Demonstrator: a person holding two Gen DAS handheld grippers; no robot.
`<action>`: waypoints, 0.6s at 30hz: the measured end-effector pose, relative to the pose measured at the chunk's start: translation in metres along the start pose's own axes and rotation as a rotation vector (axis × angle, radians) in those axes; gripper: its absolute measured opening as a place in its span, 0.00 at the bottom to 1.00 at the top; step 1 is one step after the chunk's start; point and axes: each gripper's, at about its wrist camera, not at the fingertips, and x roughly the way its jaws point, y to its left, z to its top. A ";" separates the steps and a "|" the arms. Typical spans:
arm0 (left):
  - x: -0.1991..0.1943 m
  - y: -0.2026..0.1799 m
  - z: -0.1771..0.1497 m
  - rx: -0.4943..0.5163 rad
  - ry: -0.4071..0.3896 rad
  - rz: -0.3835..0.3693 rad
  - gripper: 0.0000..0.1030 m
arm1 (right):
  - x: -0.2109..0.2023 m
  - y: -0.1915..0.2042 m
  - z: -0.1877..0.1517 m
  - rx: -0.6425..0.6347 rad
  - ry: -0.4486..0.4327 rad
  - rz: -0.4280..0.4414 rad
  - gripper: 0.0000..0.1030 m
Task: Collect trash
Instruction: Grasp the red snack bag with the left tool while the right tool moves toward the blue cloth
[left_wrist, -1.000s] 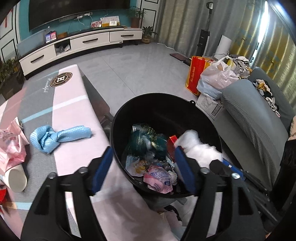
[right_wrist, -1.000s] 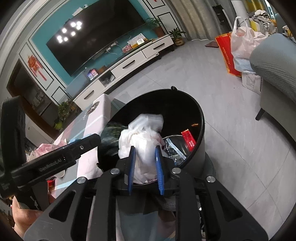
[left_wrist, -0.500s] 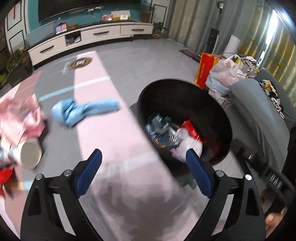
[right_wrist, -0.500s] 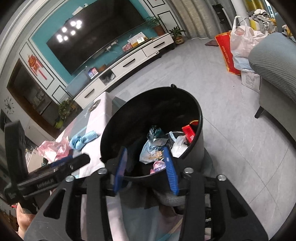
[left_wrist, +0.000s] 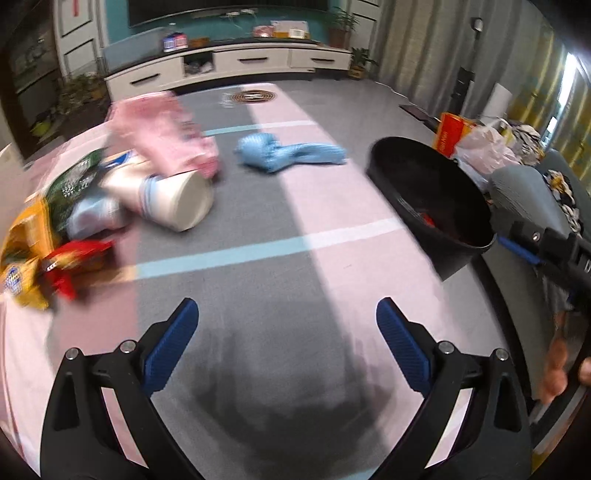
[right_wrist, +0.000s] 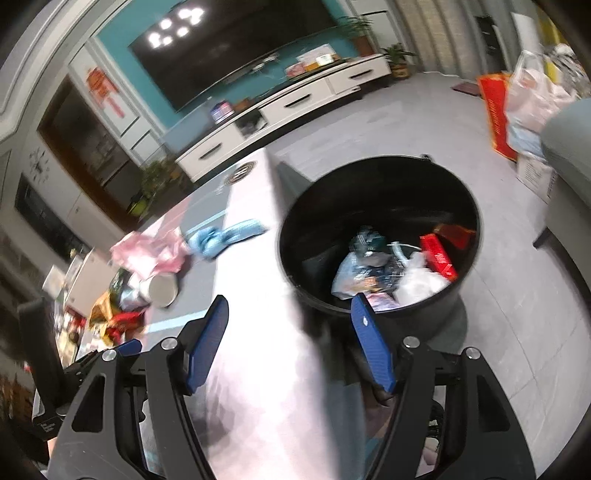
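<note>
A black trash bin (right_wrist: 436, 177) stands off the table's right edge, holding wrappers and a white bag (right_wrist: 417, 284); it also shows in the left wrist view (left_wrist: 424, 184). My left gripper (left_wrist: 286, 347) is open and empty over the table. On the table to its left lie a white cup (left_wrist: 177, 199) on its side, a pink bag (left_wrist: 159, 136) and red and yellow wrappers (left_wrist: 40, 254). A blue cloth (left_wrist: 288, 153) lies farther back. My right gripper (right_wrist: 291, 343) is open and empty, above the table edge beside the bin.
The table (left_wrist: 354, 206) has a pink and grey striped cover. A grey sofa (left_wrist: 528, 192) stands right of the bin, with bags (left_wrist: 476, 144) on the floor behind. A white TV cabinet (left_wrist: 229, 66) runs along the far wall.
My right gripper opened and the white bag dropped into the bin. Both grippers swung left from the bin towards the table, the left one farther, and it opened wider.
</note>
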 end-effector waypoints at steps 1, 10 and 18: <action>-0.005 0.009 -0.005 -0.013 -0.006 0.009 0.94 | 0.001 0.008 -0.002 -0.022 0.008 0.004 0.66; -0.034 0.092 -0.051 -0.181 -0.049 0.079 0.94 | 0.010 0.057 -0.014 -0.142 0.078 0.030 0.66; -0.050 0.146 -0.067 -0.302 -0.114 0.087 0.94 | 0.025 0.083 -0.023 -0.195 0.133 0.030 0.66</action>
